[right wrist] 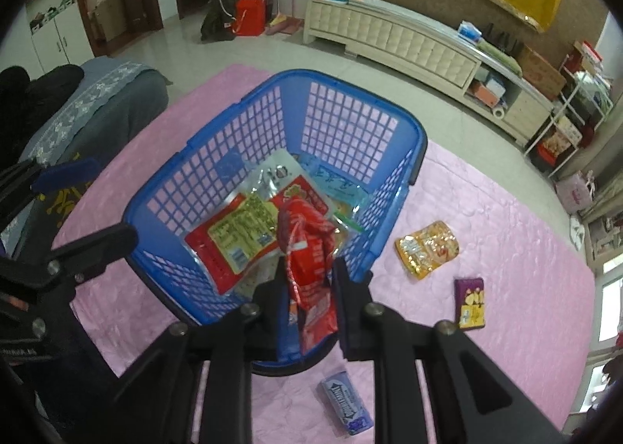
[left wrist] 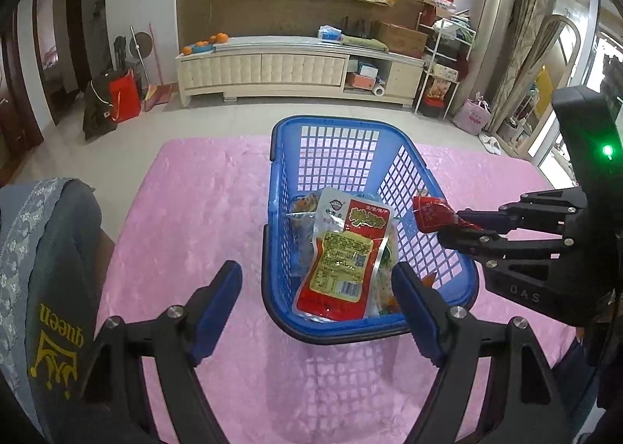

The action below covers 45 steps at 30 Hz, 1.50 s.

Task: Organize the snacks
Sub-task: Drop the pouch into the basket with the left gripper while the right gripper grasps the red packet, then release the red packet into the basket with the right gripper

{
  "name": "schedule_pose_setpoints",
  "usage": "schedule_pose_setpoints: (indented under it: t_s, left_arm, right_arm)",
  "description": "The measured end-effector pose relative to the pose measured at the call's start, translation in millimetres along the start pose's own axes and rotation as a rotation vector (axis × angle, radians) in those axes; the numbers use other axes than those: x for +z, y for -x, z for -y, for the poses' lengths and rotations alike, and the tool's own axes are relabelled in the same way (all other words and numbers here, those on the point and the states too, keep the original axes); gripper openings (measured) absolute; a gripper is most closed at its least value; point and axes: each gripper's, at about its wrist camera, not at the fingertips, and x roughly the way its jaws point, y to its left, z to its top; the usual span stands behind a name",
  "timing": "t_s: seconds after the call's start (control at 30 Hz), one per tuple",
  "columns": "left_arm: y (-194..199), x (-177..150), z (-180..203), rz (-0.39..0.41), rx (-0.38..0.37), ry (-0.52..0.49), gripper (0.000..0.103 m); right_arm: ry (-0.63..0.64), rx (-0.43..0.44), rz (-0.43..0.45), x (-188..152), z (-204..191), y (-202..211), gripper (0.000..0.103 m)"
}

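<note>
A blue plastic lattice basket [left wrist: 331, 156] stands on a table covered with a pink quilted cloth [left wrist: 187, 218]. Inside it lies a large red and yellow snack pouch [left wrist: 342, 261] with a clear top edge, resting on other clear and pale packets [right wrist: 335, 183] on the basket floor.

The right gripper [right wrist: 307, 288] holds a crinkled red foil snack packet [right wrist: 307, 269] between its black and blue fingers [right wrist: 346, 300], which stand narrow with the packet caught between them; the left pad is on the foil, and whether the right pad still presses it cannot be told. From the left wrist view the packet's free end [left wrist: 432, 212] hangs over the basket's right rim, above the open inside.

The left gripper [left wrist: 315, 307] hovers at the basket's near end with its blue-padded fingers [left wrist: 218, 304] spread wide and nothing between them; its right finger overlaps the near right corner of the basket in the view.

On the cloth to the right of the basket lie a yellow-orange foil snack bag [right wrist: 428, 249] and, farther right, a small purple and yellow box [right wrist: 471, 302]. Just beside the basket's near end lies a blue-grey flat box [right wrist: 346, 401]. A grey-blue fabric with gold lettering [left wrist: 50, 307] sits at the table's left edge.
</note>
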Motion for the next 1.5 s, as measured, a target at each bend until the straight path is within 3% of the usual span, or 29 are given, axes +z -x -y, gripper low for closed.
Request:
schedule_pose_setpoints:
  t_s: [0.17, 0.23, 0.3, 0.43, 0.5, 0.93, 1.5]
  left_arm:
    - [5, -1, 0, 0.009, 0.005, -0.002, 0.078]
    - [5, 0, 0, 0.005, 0.004, 0.000, 0.078]
    - [7, -1, 1, 0.006, 0.007, -0.003, 0.078]
    - [11, -2, 4, 0.006, 0.017, -0.013, 0.078]
    - [13, -2, 6, 0.009, 0.021, -0.013, 0.078]
    - [26, 0, 39, 0.014, 0.026, -0.074, 0.080]
    - [-5, 25, 151, -0.010, -0.084, -0.219, 0.081]
  right_arm:
    - [-0.029, 0.005, -0.003, 0, 4, 0, 0.034]
    - [-0.046, 0.022, -0.006, -1, 6, -1, 0.041]
    - [-0.063, 0.030, -0.007, -2, 8, -1, 0.054]
    - [-0.084, 0.027, 0.017, -5, 12, 5, 0.062]
    - [-0.093, 0.036, 0.033, -3, 14, 10, 0.071]
    - [-0.108, 0.054, 0.114, -18, 32, 48, 0.074]
    - [-0.276, -0.012, 0.147, -75, 144, 77, 0.075]
